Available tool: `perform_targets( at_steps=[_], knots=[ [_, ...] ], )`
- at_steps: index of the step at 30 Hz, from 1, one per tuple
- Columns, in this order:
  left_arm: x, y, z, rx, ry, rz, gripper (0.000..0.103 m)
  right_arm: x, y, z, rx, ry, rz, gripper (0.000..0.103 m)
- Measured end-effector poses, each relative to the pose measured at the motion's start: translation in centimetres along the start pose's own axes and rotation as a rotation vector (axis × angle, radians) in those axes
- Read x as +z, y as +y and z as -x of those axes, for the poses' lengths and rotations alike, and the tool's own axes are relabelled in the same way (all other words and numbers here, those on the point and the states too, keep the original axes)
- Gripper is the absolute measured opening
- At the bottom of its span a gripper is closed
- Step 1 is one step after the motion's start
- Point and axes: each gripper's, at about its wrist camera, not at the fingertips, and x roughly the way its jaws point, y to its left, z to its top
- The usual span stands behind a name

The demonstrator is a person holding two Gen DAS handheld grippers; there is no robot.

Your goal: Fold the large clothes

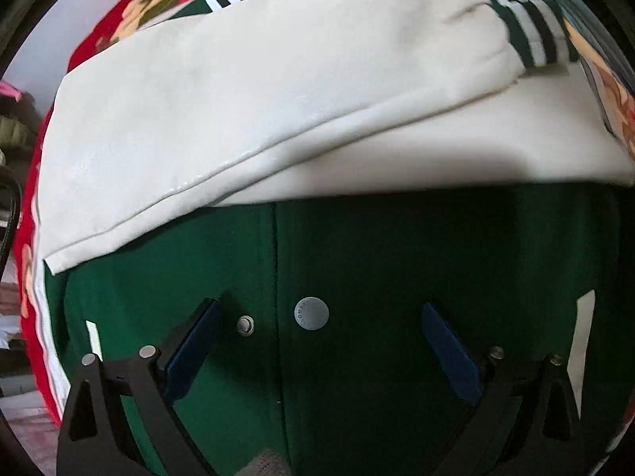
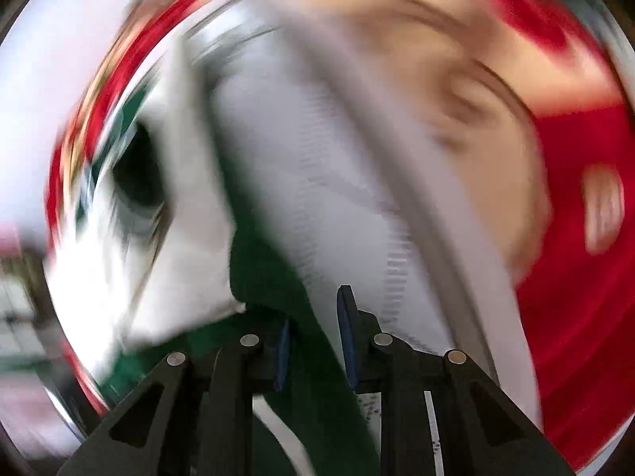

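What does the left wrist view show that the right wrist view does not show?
Only the left wrist view: it is sharp. The cream sleeve lies folded across the green jacket, ending in a striped cuff; a snap button sits between the wide-open fingers of the left hand-held gripper.

Only the right wrist view: everything is smeared by motion; the right hand-held gripper has narrow jaws with green fabric between them, though a grip cannot be confirmed.

Both: the same green and cream jacket on a red floral blanket.
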Motion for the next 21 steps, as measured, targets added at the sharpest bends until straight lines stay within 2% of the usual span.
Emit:
perform_targets(
  at_steps=[2,3,4,5,7,8,9,10,13,15,17,18,19,21],
  knots=[
    [0.3,0.0,-0.3,0.000,0.008,0.005,0.103,0.4,-4.4,-1.7,0.100,0.050,-0.217,0.020],
    [0.5,0.0,-0.2,0.001,0.009,0.009,0.103,0.7,-4.9,-1.9,0.117,0.056,-0.242,0.020],
    [0.7,0.0,-0.1,0.005,0.011,0.016,0.103,0.9,-4.4,-1.6,0.091,0.062,-0.221,0.020],
    [0.8,0.3,0.2,0.008,0.008,0.027,0.103,1.2,-2.8,-1.1,0.022,0.066,-0.136,0.020],
    [0.7,1.8,1.6,-0.003,-0.016,0.078,0.103,-0.6,1.0,-1.4,-0.070,0.050,0.033,0.024],
    [0.5,2.8,2.2,-0.003,-0.027,0.103,0.103,-0.8,2.7,-0.9,-0.135,0.026,0.156,0.024],
    [0.2,4.0,2.9,0.001,-0.038,0.133,0.103,-0.8,3.8,-1.0,-0.177,0.011,0.217,0.024],
    [-0.2,5.3,3.6,0.011,-0.048,0.166,0.103,-1.1,3.8,-1.2,-0.199,0.009,0.233,0.027],
    [-1.7,10.1,4.7,0.086,-0.066,0.253,0.103,-0.2,1.7,-2.3,-0.154,0.048,0.062,0.030],
    [-3.0,13.9,4.9,0.169,-0.069,0.314,0.103,-0.1,3.0,-1.9,-0.225,0.055,0.104,0.031],
    [-3.6,18.5,3.7,0.253,-0.051,0.358,0.103,-0.6,4.6,-1.8,-0.245,0.051,0.129,0.031],
    [-3.9,20.4,3.5,0.280,-0.036,0.376,0.103,-0.9,5.2,-2.1,-0.220,0.068,0.128,0.037],
    [-4.0,22.0,2.5,0.299,-0.021,0.397,0.102,-1.7,6.1,-2.7,-0.208,0.078,0.124,0.048],
    [-4.6,25.0,0.7,0.301,0.006,0.413,0.102,-2.5,6.3,-2.9,-0.223,0.074,0.129,0.051]
  ],
)
